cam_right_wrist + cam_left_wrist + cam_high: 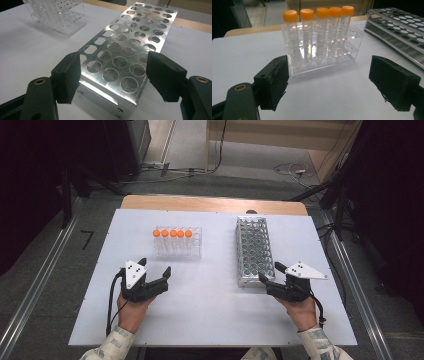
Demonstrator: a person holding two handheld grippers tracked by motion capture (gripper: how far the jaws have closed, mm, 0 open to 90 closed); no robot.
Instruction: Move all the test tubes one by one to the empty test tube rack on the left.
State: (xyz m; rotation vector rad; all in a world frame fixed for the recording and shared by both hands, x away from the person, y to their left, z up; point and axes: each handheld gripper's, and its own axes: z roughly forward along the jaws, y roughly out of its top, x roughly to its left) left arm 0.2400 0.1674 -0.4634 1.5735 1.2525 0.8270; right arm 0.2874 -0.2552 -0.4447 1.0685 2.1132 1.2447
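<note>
Tubes (319,32), five in a row, clear plastic with orange caps, upright in a clear rack (324,60) left of centre on a white table (210,305). Graduation marks visible down the tube walls in the left gripper view; contents too clear to tell. Remaining holes of the clear rack unfilled. Just right of it, apart, a metal rack (254,251), long and shiny, rows of round holes with nothing in them. Left gripper (155,272) near the table's front, jaws spread wide, nothing between them, pointed at the tubes and short of the clear rack. Right gripper (271,272) at the near end of the metal rack, jaws spread to either side of its corner, contact impossible to tell.
</note>
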